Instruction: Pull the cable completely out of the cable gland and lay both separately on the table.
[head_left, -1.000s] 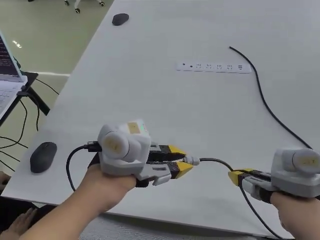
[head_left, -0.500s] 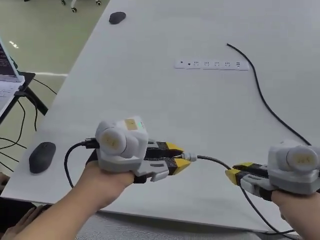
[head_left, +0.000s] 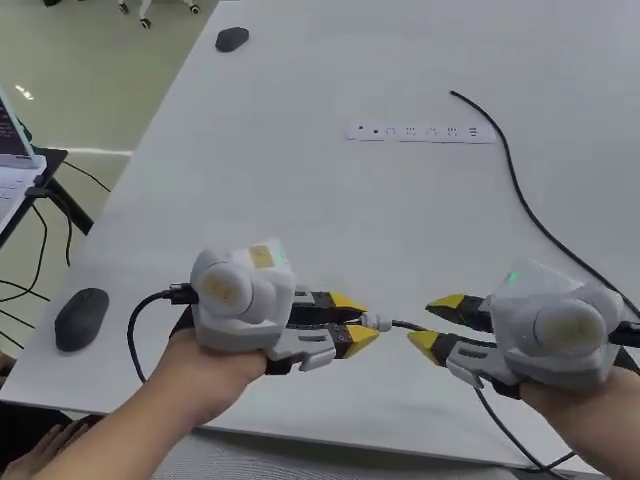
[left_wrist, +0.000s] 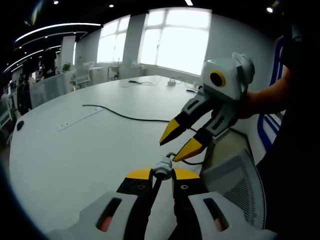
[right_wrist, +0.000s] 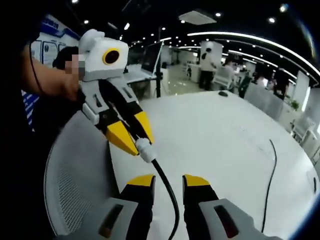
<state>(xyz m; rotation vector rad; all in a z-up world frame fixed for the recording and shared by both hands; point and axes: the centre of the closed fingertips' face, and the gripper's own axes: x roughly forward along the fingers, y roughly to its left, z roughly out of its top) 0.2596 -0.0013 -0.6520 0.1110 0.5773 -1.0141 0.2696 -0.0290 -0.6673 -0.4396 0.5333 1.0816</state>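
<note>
The left claw (head_left: 360, 322) pinches the small grey round cable gland (left_wrist: 162, 167) at its tips. The right claw (right_wrist: 168, 180) is open, the thin black cable (right_wrist: 156, 168) between its jaws.

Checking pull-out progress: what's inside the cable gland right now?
The black cable enters the cable gland at its free end, so it isn't out. How deep it runs is hidden by the gland body and the left tool clamped on it.
</note>
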